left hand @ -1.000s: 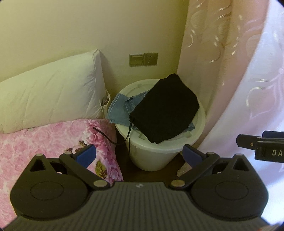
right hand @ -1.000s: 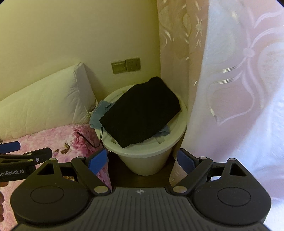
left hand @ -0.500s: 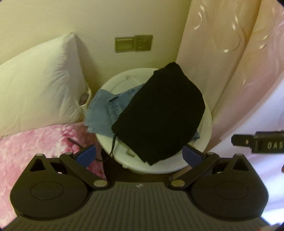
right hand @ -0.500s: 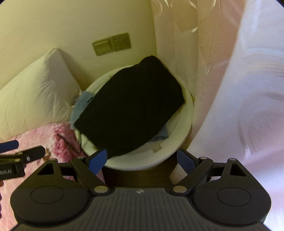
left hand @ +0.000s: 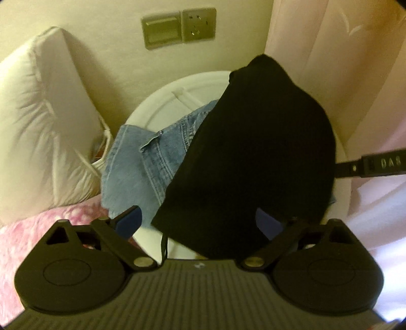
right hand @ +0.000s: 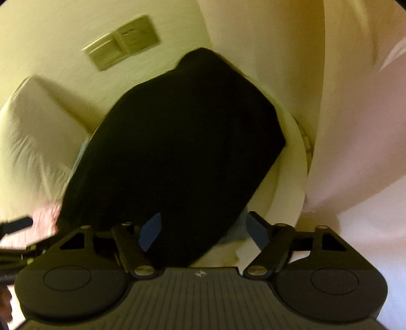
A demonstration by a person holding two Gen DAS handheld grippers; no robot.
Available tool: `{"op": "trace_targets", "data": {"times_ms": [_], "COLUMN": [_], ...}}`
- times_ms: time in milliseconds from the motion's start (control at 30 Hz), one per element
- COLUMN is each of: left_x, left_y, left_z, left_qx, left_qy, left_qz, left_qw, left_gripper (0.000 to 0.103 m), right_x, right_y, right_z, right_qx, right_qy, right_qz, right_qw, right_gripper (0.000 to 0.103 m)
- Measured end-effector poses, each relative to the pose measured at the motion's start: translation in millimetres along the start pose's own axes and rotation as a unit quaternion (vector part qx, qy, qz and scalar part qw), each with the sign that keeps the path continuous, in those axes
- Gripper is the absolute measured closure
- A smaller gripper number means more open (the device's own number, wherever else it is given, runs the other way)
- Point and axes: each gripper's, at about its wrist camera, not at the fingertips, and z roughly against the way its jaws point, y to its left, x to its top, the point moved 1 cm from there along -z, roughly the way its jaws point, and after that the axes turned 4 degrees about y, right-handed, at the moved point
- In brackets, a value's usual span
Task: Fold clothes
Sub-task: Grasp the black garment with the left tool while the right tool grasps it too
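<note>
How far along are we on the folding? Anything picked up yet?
Nothing folded or picked up yet. The black garment lies on the jeans, both draped over the white bin. In hand: both tools are open over the black garment's near edge, the left tool and right tool gripping nothing. Left: grasp it, take it off the bin, fold it, then the jeans.

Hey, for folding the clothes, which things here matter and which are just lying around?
Part of the job:
- black garment, on top of the pile
- blue jeans, under it
- white bin they lie on
- left gripper, fingers open
- right gripper, fingers open

Just lying about:
- white pillow
- pink floral bedding
- wall socket
- curtain
</note>
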Motion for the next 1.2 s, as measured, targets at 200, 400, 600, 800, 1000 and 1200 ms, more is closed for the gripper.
{"op": "trace_targets", "data": {"times_ms": [200,400,600,800,1000,1200], "left_x": [16,27,32,34,36,42], "left_y": [2,1,0,1,5,14], "left_z": [-35,-50,-40,-49,-48,-27], "left_qx": [-0.018,-0.061,-0.083,-0.106,-0.127,-0.143], "left_qy": [-0.008,-0.020,-0.031,-0.036,-0.046,-0.052], "left_qz": [-0.016,-0.027,-0.027,-0.007,0.007,0.033], "left_qw": [0.9997,0.9975,0.9957,0.9937,0.9908,0.9878], "left_gripper": [0.015,0.025,0.056,0.050,0.076,0.098], "right_x": [10,6,10,11,9,19], "right_y": [-39,-65,-56,-48,-56,-29], "right_z": [-39,-68,-52,-51,-57,-8], "right_qx": [0.015,0.063,0.102,0.124,0.135,0.107], "right_qy": [-0.003,0.003,-0.052,-0.043,-0.040,-0.086], "right_qz": [-0.098,-0.198,-0.197,-0.184,-0.215,-0.139], "right_qw": [0.995,0.978,0.974,0.974,0.966,0.981], "right_gripper": [0.028,0.036,0.091,0.067,0.092,0.097]}}
